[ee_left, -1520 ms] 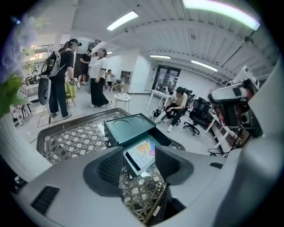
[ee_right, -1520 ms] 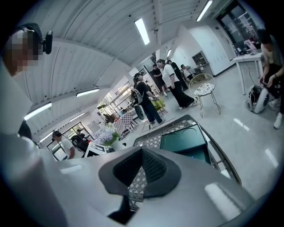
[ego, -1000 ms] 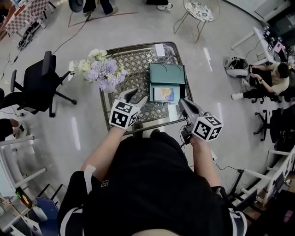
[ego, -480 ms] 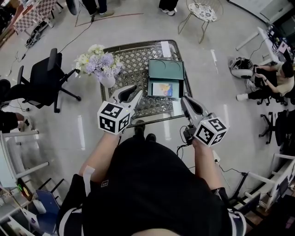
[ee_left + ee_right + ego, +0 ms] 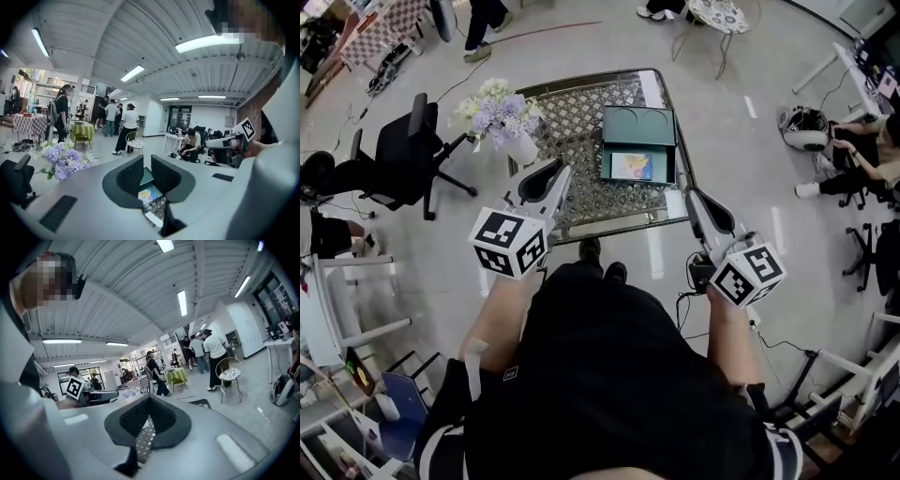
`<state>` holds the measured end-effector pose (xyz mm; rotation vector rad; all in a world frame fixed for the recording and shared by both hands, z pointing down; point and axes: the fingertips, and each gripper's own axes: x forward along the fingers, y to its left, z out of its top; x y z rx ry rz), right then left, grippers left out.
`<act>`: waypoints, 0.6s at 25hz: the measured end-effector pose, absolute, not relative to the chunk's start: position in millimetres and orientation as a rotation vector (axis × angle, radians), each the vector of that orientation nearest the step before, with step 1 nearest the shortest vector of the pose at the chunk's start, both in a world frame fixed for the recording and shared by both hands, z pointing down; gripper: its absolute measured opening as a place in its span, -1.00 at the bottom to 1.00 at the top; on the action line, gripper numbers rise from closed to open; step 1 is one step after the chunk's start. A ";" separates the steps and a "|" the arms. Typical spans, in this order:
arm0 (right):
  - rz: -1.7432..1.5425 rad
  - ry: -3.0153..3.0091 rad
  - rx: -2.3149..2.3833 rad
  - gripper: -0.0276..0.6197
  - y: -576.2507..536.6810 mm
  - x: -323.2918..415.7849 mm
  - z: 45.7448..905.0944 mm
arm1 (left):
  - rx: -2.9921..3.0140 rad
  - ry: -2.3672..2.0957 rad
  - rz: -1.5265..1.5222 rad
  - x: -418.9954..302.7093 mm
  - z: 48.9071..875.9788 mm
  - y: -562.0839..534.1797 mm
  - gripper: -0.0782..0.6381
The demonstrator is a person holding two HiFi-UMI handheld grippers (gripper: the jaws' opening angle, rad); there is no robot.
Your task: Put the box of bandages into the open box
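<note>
The bandage box [image 5: 633,167] already lies inside the open box [image 5: 639,127], in its near half, long side running crosswise. Both grippers hang on the person's side of the open box, clear of it. The left gripper [image 5: 555,172] is at its near left, and its jaws have just been closing to a narrow slit with nothing between. The right gripper [image 5: 694,195] is at its near right, jaws together and empty. Neither looks clearly nearer.

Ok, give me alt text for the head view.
Seen from above, a colourful bandage box lies inside an open green box on a lattice table, a vase of flowers to its left. The person's left gripper and right gripper hover empty at the near edge; the left's jaws have just been closing, nothing between them.
</note>
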<state>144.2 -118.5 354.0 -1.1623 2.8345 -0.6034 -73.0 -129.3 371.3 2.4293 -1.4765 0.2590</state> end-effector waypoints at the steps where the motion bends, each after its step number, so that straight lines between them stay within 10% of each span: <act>1: -0.589 2.828 -1.165 -0.88 -119.2 145.2 352.5 | 2.424 -1.494 0.252 -76.5 367.9 -126.4 -0.63; 15: -0.428 2.803 -1.201 -0.89 -140.8 105.1 320.9 | 2.461 -1.565 0.214 -124.0 333.3 -137.7 -0.67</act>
